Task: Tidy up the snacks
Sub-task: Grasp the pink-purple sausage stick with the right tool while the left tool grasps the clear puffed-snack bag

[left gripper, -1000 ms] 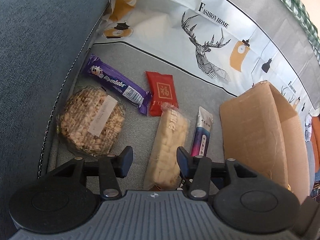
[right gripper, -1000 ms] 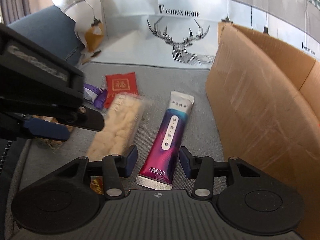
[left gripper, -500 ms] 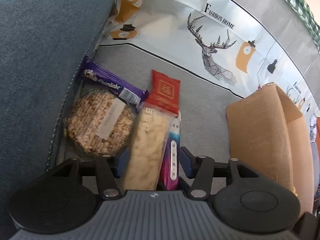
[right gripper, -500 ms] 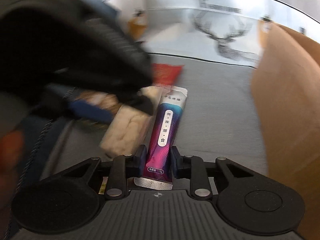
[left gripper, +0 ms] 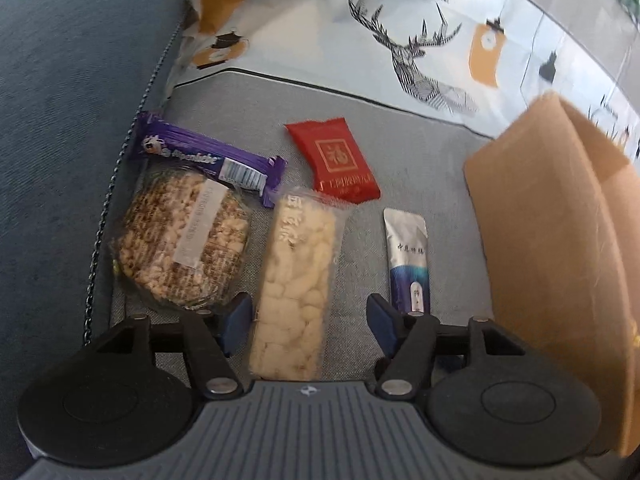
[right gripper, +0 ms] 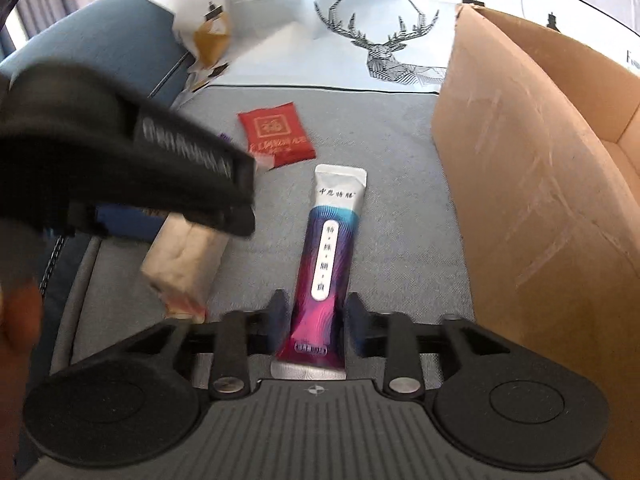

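Several snacks lie on a grey sofa seat. In the left wrist view my left gripper (left gripper: pixel 308 322) is open around the near end of a pale rice-crisp bar (left gripper: pixel 296 280), with gaps at both fingers. Beside it lie a round cereal cake (left gripper: pixel 184 236), a purple chocolate bar (left gripper: pixel 208 156), a red packet (left gripper: pixel 340 160) and a purple-and-silver stick pack (left gripper: pixel 408 256). In the right wrist view my right gripper (right gripper: pixel 318 320) straddles the stick pack (right gripper: pixel 328 256), its fingers slightly apart from it. The rice-crisp bar (right gripper: pixel 188 256) and the red packet (right gripper: pixel 276 134) show there too.
An open cardboard box (right gripper: pixel 532 160) stands on the right of the seat, also in the left wrist view (left gripper: pixel 560 248). A white deer-print cloth (left gripper: pixel 400 32) covers the sofa back. A blue cushion (left gripper: pixel 60 80) rises on the left. The left gripper's body (right gripper: pixel 120 160) crosses the right wrist view.
Half a second ago the right gripper pinched the stick pack; now its fingers stand apart from it. The left gripper has opened wider around the rice-crisp bar, and the stick pack lies further right.
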A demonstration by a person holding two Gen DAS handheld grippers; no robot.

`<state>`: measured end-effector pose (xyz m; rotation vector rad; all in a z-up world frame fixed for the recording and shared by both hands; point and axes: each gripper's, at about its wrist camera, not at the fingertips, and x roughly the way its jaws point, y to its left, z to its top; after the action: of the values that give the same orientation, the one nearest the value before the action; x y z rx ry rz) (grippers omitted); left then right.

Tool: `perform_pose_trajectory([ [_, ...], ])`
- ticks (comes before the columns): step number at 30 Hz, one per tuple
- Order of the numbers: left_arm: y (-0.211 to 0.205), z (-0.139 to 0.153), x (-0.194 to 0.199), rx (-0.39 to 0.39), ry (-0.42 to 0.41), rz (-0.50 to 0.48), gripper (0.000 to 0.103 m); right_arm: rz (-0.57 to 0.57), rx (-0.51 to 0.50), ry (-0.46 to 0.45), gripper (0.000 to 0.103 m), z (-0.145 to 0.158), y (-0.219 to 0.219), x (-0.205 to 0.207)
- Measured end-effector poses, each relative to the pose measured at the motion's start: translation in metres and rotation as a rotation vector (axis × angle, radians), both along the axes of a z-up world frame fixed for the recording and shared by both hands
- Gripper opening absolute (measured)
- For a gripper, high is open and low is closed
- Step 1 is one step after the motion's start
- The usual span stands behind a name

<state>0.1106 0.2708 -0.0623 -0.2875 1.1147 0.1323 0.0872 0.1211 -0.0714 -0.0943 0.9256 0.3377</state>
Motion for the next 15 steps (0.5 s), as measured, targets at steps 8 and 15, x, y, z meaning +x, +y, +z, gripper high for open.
perform_pose_trajectory([
  [8,-0.001,-0.009,0.006,0.028,0.021,-0.002,0.068,-0.023,-0.019,-0.026,0.047,-0.010,0.004,0.010],
  [15,-0.007,-0.010,0.007,0.081,0.019,-0.020,0.042,-0.020,-0.004,-0.039,0.024,-0.009,0.000,0.013],
])
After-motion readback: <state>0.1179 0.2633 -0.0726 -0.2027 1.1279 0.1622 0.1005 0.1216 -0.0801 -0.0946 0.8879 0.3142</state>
